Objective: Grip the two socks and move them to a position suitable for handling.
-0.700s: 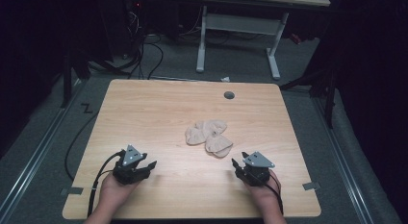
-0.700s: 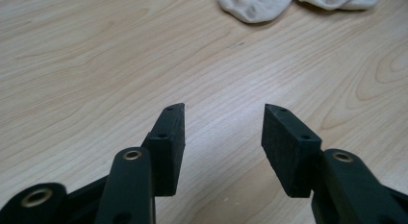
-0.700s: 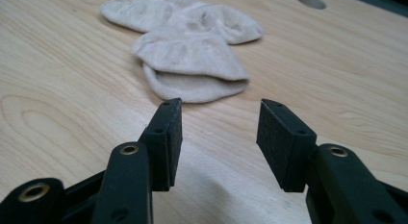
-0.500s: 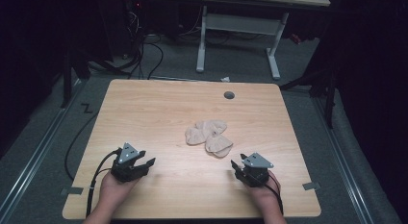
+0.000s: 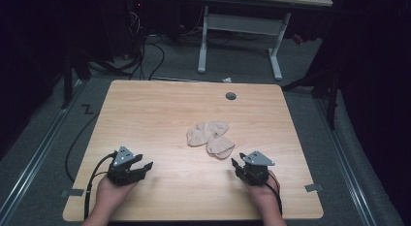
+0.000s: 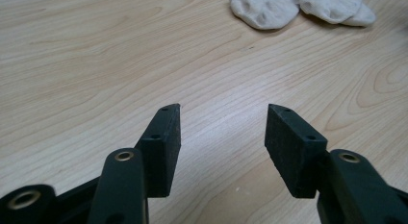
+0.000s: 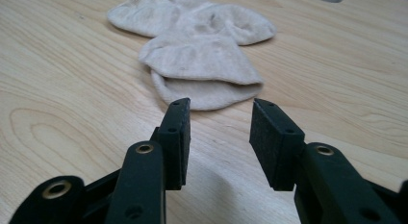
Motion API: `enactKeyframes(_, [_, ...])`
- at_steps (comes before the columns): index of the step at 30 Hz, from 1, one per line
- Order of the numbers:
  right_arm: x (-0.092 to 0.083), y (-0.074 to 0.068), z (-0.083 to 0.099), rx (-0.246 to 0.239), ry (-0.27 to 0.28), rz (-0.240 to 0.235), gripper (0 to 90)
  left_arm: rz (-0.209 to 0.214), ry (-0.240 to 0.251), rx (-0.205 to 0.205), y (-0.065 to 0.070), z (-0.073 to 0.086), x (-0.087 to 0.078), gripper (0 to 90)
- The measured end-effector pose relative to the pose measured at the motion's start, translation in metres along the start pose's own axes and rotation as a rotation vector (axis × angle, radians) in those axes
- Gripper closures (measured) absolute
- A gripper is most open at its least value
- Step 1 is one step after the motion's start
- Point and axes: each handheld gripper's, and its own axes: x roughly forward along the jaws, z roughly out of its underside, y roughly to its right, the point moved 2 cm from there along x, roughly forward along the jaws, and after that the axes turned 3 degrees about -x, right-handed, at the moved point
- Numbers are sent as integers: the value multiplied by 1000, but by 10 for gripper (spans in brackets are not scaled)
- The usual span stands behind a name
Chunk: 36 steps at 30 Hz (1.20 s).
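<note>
Your left gripper (image 5: 140, 166) sits low near the table's (image 5: 160, 114) front left corner, held in your left hand (image 5: 109, 196), jaws parted with nothing between them and angled toward the table's middle. Your right gripper (image 5: 236, 164) rests near the front edge toward the right corner, gripped by your right hand (image 5: 264, 197), its jaws likewise spread and empty. Both forearms come in over the front edge.

bare table (image 5: 160, 119) lies open around both grippers; only the socks (image 5: 211, 137) sit mid-table.
</note>
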Motion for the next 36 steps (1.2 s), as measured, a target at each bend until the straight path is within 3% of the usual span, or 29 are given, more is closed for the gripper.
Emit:
enactKeyframes(7, [4, -4, -5, 13, -20, -43, 674, -2, 5, -22, -6, 2, -2, 473])
enactKeyframes(10, [4, -3, -7, 1, -20, -44, 707, -3, -6, -12, -5, 3, -1, 472])
enactKeyframes(13, [5, 1, -12, 25, -8, -50, 750, -6, -14, -7, -4, 4, 2, 465])
enactKeyframes(16, [8, 5, -19, 46, -8, -60, 828, -5, -17, -2, -4, 3, 3, 464])
enactKeyframes(19, [15, 5, -27, 35, -13, -75, 898, -3, -17, 2, -3, 2, 3, 464])
enactKeyframes(28, [41, 9, -52, 22, -38, -83, 897, 11, -18, 25, 0, 1, 4, 439])
enactKeyframes(36, [61, 19, -59, 29, -84, -71, 878, 10, -14, 28, 1, 2, 4, 434])
